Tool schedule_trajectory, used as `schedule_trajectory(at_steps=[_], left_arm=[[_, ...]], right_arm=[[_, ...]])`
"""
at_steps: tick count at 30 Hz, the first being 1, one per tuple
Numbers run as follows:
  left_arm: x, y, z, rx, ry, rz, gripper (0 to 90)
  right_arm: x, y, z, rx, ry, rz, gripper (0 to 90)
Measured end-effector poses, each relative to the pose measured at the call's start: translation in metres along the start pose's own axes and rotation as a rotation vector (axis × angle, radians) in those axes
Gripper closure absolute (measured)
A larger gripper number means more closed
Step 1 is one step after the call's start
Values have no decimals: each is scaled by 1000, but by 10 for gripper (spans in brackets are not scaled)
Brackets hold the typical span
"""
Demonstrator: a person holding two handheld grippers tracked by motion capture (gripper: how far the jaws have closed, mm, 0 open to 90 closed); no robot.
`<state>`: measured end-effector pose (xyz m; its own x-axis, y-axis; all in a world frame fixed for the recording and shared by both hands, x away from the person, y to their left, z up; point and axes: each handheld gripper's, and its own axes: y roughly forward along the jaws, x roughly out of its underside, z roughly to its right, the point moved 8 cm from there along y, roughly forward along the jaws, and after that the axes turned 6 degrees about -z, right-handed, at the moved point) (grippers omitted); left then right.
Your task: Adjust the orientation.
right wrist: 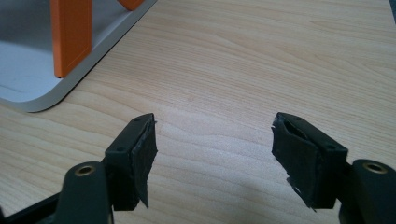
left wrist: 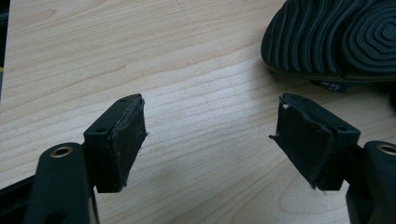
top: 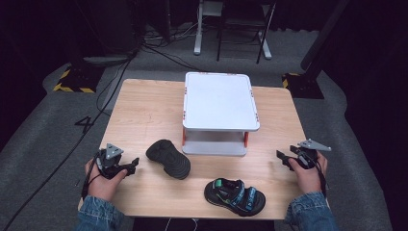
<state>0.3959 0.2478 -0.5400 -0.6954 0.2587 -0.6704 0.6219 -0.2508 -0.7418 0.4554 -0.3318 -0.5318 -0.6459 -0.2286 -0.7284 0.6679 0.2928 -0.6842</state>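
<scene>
While both claws hang released over bare table [top: 144, 115] | left gripper [top: 126, 168] nearest overturned sandal [top: 168, 159], sole up | I'd pinch its edge, not the ribbed sole | right gripper [top: 286, 159] idle near rack [top: 220, 107].

The left gripper [top: 129, 167] rests at the near left of the tabletop [top: 144, 115], the right gripper [top: 284, 159] at the near right. Just beyond the left fingers [left wrist: 123, 140], toward the middle, an overturned sandal [top: 168, 159] lies sole up. An upright sandal [top: 234, 196] lies between the two grippers, nearer the front edge. Ahead of the right fingers [right wrist: 135, 156], toward the middle, a two-level shelf [top: 219, 103] stands behind both sandals.
</scene>
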Motion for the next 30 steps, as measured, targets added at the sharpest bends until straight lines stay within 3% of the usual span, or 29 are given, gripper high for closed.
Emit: schedule_trajectory(at_steps=[11, 19, 26, 30], left_arm=[[-3, -3, 3, 11, -9, 15, 252], [-10, -9, 13, 39, -16, 20, 256], [-25, -22, 31, 71, -4, 46, 259], [-38, -33, 50, 96, 36, 78, 256]], right_arm=[[5, 2, -1, -8, 24, -36, 314], [7, 6, -9, -22, 4, -58, 314], [10, 9, -12, -26, -7, -76, 314], [13, 8, -13, -27, -8, -79, 315]])
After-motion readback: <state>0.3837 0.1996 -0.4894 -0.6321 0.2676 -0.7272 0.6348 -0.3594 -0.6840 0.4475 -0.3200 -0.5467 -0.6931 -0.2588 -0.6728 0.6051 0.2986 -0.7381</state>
